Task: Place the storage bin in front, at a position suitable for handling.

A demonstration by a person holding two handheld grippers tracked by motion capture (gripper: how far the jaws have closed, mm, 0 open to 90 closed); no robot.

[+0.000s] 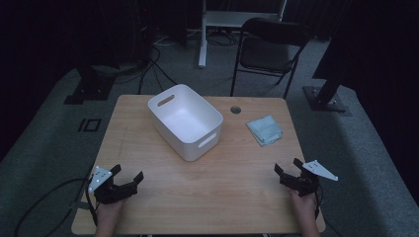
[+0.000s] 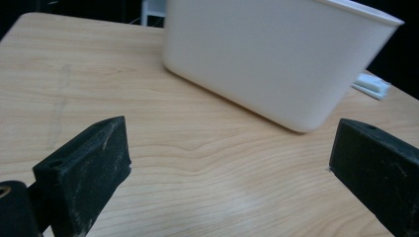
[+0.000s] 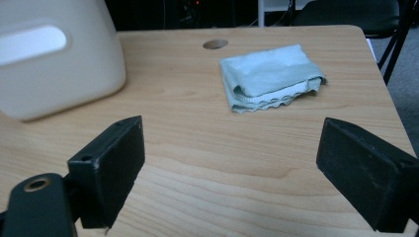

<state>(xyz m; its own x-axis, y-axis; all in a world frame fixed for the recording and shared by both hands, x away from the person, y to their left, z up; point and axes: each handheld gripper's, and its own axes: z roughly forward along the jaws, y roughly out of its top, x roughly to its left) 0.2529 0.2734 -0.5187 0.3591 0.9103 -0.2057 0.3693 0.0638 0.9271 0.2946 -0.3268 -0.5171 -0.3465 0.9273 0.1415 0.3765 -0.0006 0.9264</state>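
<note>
the folded pale-green cloth (image 3: pixel 271 75) lies ahead of the right tool (image 1: pixel 292 174), well apart; soft and light, best pinched at its rumpled near edge. both tools, left tool (image 1: pixel 127 178) included, gape empty.

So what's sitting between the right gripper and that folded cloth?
Nothing: bare wooden table lies between the open right gripper and the folded light-green cloth, as the right gripper view shows. The high view agrees.
</note>
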